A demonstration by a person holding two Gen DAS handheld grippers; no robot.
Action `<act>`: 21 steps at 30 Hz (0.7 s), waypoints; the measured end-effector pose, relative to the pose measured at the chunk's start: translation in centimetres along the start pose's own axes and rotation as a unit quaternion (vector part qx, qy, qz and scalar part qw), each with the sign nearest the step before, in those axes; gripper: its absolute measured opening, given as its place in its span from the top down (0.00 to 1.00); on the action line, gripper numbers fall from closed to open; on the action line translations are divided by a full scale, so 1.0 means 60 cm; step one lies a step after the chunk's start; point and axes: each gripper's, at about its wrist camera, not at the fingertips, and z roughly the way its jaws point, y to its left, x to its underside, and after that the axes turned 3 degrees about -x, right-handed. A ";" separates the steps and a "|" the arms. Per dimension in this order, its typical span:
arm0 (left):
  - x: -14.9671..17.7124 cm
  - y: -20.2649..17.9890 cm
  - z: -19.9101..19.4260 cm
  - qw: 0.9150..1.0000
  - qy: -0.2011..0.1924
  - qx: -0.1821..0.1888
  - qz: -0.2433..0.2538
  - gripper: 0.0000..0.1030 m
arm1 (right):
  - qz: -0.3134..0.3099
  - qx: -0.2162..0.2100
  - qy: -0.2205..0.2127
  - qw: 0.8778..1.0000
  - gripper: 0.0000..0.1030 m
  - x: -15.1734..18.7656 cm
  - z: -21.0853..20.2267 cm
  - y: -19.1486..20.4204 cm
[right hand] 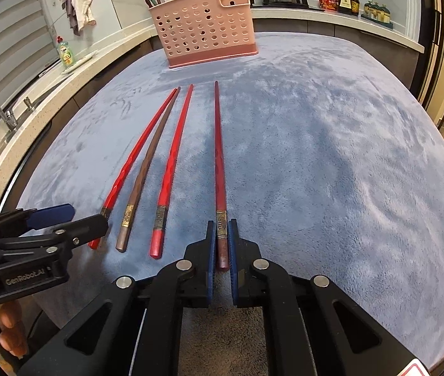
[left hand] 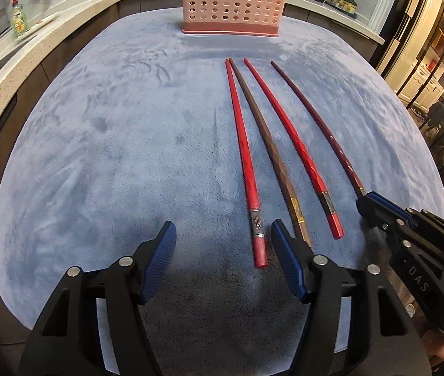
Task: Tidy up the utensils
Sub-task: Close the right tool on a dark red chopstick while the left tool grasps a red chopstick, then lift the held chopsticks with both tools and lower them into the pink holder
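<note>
Four chopsticks lie side by side on the blue cloth (right hand: 331,163); pickup of the rightmost in hand.

Right gripper (right hand: 222,228) is narrowed on the dark red chopstick (right hand: 219,156) at its banded butt, pads apparently touching. Left gripper (left hand: 222,235) stands wide, the red chopstick (left hand: 244,156) between its fingers. Advise a firm pinch and level lift. Ahead, well apart, the pink holder (right hand: 206,31) already holds others.

A blue plush cloth (right hand: 331,156) carries four chopsticks (right hand: 171,163) lying side by side and a pink perforated holder (right hand: 206,31).
</note>
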 end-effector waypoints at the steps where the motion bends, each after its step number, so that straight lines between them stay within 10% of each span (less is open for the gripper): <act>1: 0.000 -0.001 0.001 1.000 -0.001 -0.002 0.001 0.46 | 0.000 0.000 0.000 1.000 0.93 0.000 0.000 0.000; 12: -0.004 0.012 0.004 1.000 -0.001 -0.001 -0.001 0.92 | 0.000 0.000 0.000 1.000 0.93 0.001 0.001 -0.001; 21: -0.011 0.021 -0.012 1.000 -0.009 0.010 -0.014 0.93 | 0.005 -0.001 -0.017 1.000 0.93 -0.011 -0.030 0.000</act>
